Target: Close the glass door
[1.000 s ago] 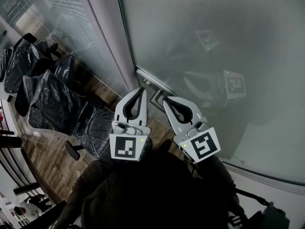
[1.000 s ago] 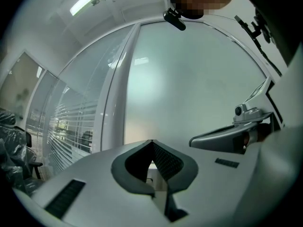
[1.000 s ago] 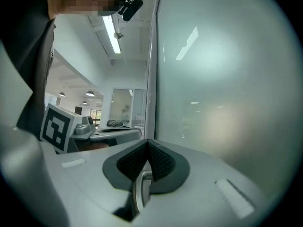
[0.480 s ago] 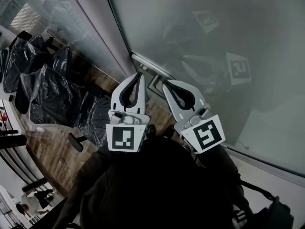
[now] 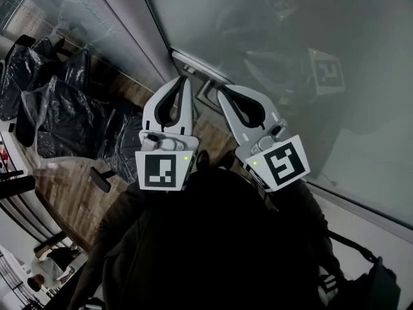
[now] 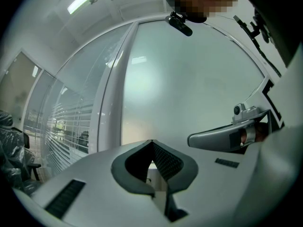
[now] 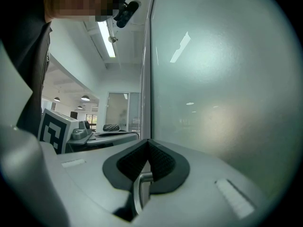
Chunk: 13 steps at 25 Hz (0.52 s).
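Head view: a frosted glass door [image 5: 310, 37] fills the right side, and to the left a wood-plank floor [image 5: 61, 189] carries chairs wrapped in black plastic [image 5: 55, 118] along a glazed wall. The left gripper [image 5: 183, 78] and right gripper [image 5: 221, 90] both have their fingers together, holding nothing — the door handle [image 5: 206, 88] sits just beyond the right one's tips. Since a second ago both have edged nearer that handle
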Motion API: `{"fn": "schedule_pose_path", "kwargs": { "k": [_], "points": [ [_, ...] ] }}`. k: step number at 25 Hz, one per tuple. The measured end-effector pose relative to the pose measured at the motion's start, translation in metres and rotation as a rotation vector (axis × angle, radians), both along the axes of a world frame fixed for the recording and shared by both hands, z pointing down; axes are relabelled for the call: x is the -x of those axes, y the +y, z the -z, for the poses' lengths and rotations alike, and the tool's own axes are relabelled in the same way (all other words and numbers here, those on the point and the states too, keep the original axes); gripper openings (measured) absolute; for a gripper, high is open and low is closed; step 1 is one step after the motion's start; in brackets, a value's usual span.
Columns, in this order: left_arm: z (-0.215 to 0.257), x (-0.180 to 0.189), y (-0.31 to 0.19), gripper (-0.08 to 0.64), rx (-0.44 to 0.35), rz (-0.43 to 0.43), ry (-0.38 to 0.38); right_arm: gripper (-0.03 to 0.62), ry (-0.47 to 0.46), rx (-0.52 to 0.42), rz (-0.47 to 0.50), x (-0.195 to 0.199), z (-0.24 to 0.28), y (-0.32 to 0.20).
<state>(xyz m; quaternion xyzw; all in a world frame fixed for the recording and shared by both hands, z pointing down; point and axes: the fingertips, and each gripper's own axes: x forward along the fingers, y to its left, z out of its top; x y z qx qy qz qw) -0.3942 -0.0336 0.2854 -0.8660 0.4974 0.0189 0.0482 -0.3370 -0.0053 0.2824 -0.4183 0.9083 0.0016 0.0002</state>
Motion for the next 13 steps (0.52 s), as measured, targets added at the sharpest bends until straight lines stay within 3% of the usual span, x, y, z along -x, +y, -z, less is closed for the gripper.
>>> {"fn": "schedule_pose_path", "kwargs": {
  "k": [13],
  "points": [
    [0.0019,0.0014,-0.0006,-0.003,-0.001,0.008,0.018,0.001,-0.001,0.002,0.002,0.0004,0.001,-0.0005]
  ]
}}
